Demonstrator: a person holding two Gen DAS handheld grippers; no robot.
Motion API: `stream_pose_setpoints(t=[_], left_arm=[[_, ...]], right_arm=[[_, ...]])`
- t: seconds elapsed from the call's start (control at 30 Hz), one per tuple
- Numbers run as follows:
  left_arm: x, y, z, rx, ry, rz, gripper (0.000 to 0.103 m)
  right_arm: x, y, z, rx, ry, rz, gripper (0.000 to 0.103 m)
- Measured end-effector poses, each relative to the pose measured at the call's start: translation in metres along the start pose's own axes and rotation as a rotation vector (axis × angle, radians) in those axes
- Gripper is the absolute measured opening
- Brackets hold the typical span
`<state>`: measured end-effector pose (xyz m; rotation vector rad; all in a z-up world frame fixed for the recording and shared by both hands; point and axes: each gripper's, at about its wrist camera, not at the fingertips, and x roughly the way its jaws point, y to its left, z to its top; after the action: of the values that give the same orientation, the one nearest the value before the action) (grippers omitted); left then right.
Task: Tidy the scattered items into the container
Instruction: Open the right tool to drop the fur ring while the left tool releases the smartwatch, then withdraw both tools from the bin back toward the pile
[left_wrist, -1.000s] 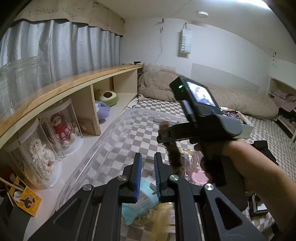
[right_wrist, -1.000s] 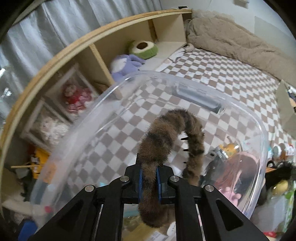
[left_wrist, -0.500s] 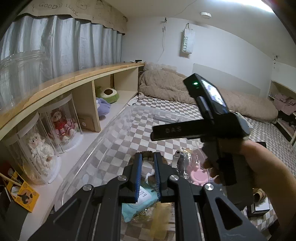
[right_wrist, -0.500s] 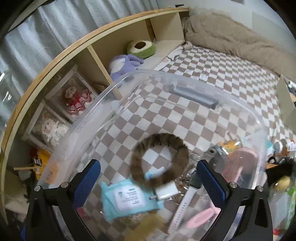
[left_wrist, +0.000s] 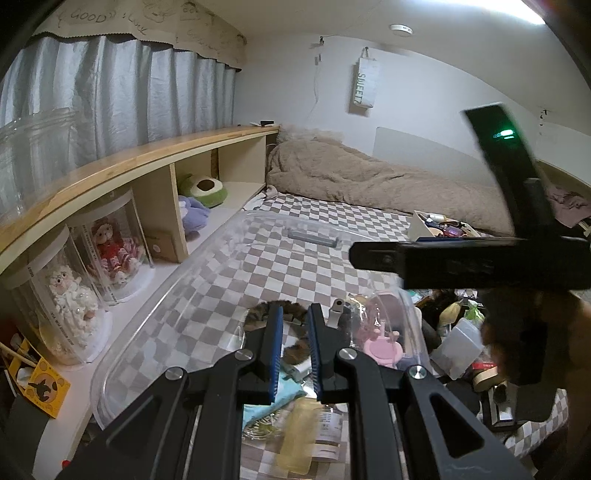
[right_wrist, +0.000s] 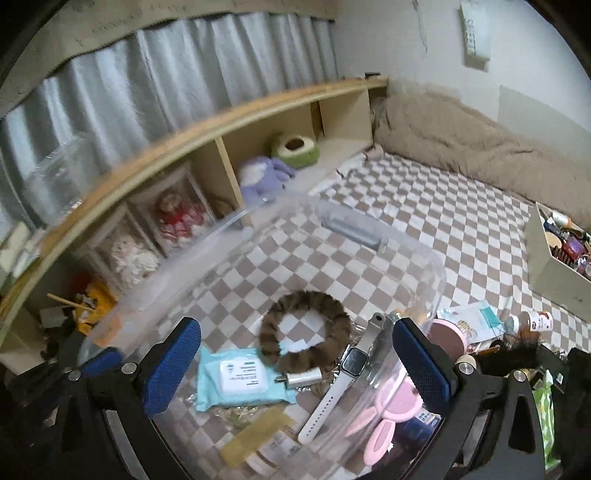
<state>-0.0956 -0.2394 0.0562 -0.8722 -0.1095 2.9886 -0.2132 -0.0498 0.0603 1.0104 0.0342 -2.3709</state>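
Clear bin (right_wrist: 424, 254) on checkered bed (right_wrist: 443, 206). Contents: furry brown band (right_wrist: 306, 332), curled, on bin floor; blue wipes pack (right_wrist: 240, 380) touching it; white watch (right_wrist: 340, 384); pink mirror (right_wrist: 391, 417). Right tongs (right_wrist: 295, 365): wide open, empty, above bin. Left tongs (left_wrist: 294, 332): closed, nothing gripped, over near end of bin.
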Motion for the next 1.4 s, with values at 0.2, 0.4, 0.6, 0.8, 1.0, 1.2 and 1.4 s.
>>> stream_pose_setpoints(t=[0.2,0.4,0.6,0.8,1.0,1.2,1.4], left_arm=[[-0.006,-0.007,-0.002,-0.046,-0.01,-0.032,0.054],[-0.02,-0.014,-0.004,-0.071,-0.087,-0.016,0.099],[-0.025,-0.02,-0.01,-0.07,-0.091,0.009,0.103],[-0.027,-0.032,-0.012,-0.046,-0.091,-0.006,0.103],[-0.032,-0.05,-0.019,0.002,-0.079,-0.019,0.103],[-0.037,-0.069,-0.028,0.048,-0.066,-0.029,0.103],[-0.043,-0.085,-0.038,0.093,-0.066,-0.056,0.103]], right_arm=[[-0.039,0.004,-0.017,-0.064,-0.066,-0.003,0.103],[-0.068,-0.008,-0.039,-0.096,-0.179,-0.087,0.103],[-0.086,-0.028,-0.055,-0.071,-0.201,-0.105,0.103],[-0.11,-0.039,-0.077,-0.103,-0.224,-0.137,0.103],[-0.13,-0.053,-0.097,-0.095,-0.234,-0.143,0.103],[-0.152,-0.063,-0.117,-0.099,-0.261,-0.182,0.103],[-0.165,-0.073,-0.138,-0.091,-0.261,-0.19,0.103]])
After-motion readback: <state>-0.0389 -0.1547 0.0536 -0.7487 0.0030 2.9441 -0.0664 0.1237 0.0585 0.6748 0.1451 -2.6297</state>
